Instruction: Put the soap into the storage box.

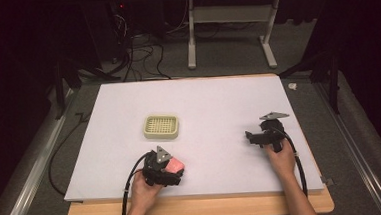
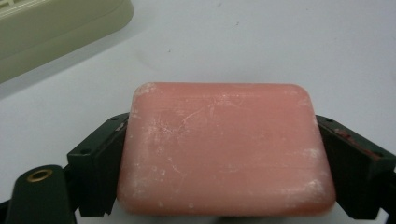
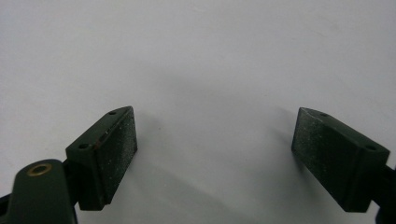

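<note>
A pink bar of soap [image 2: 224, 149] lies flat between the two jaws of my left gripper [image 2: 224, 163], which touch both of its short sides. In the high view the soap [image 1: 175, 165] pokes out to the right of that gripper [image 1: 170, 170], near the white board's front edge. A cream soap dish with a slotted grid [image 1: 161, 126] stands a short way beyond it, and its corner [image 2: 56, 32] shows at the upper left of the left gripper view. My right gripper [image 1: 251, 137] hovers at the right of the board; its jaws [image 3: 215, 158] stand wide apart over bare white surface.
The white board [image 1: 213, 101] covers a wooden table [image 1: 200, 209]. Black cables trail from both grippers toward the front edge. Beyond the board are a grey carpet, floor cables and a white table frame [image 1: 229, 30].
</note>
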The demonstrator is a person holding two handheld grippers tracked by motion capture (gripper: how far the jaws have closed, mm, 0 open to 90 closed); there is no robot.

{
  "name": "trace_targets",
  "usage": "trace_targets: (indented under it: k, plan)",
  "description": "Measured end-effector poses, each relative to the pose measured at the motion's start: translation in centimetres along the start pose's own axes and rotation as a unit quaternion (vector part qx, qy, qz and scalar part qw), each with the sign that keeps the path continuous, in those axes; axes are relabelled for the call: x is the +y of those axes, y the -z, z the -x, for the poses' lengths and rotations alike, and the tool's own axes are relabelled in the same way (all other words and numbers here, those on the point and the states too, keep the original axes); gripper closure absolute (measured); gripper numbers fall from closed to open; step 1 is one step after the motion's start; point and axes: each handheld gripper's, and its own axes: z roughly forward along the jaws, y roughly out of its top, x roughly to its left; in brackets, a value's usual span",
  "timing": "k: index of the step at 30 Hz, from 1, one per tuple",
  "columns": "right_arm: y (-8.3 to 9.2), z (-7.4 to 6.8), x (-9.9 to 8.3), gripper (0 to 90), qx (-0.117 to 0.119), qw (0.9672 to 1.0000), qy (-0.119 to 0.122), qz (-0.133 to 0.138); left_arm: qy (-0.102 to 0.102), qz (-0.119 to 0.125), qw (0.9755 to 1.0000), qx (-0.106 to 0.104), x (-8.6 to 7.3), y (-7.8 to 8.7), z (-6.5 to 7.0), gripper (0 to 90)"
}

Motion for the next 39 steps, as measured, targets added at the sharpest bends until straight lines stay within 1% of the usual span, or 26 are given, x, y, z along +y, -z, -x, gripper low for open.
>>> trace_targets:
  k: [4,10,14,21,24,30,33,39]
  plan:
    - [0.0,0.0,0.0,14.7,0.0,1.0,0.0,0.0,0.001,-0.002,1.0,-0.005,0.0,0.1,0.0,13.8]
    - [0.0,0.0,0.0,14.7,0.0,1.0,0.0,0.0,0.0,-0.004,1.0,-0.002,0.1,0.2,-0.1,13.8]
    - [0.0,0.0,0.0,14.7,0.0,1.0,0.0,0.0,0.001,0.004,1.0,-0.002,0.4,0.6,0.0,13.8]
    - [0.0,0.0,0.0,14.7,0.0,1.0,0.0,0.0,0.003,0.019,0.9998,-0.009,0.6,1.2,0.0,13.8]
    - [0.0,0.0,0.0,14.7,0.0,1.0,0.0,0.0,0.0,0.023,0.9997,-0.01,0.8,1.5,0.0,13.8]
    - [0.0,0.0,0.0,14.7,0.0,1.0,0.0,0.0,0.0,0.029,0.9995,-0.011,1.1,1.7,0.0,13.8]
    - [0.0,0.0,0.0,14.7,0.0,1.0,-0.001,0.0,-0.004,0.032,0.9994,-0.012,1.2,1.9,-0.1,13.8]
    - [0.0,0.0,0.0,14.7,0.0,1.0,0.0,0.0,-0.003,0.037,0.9993,-0.008,1.5,2.3,-0.3,13.9]
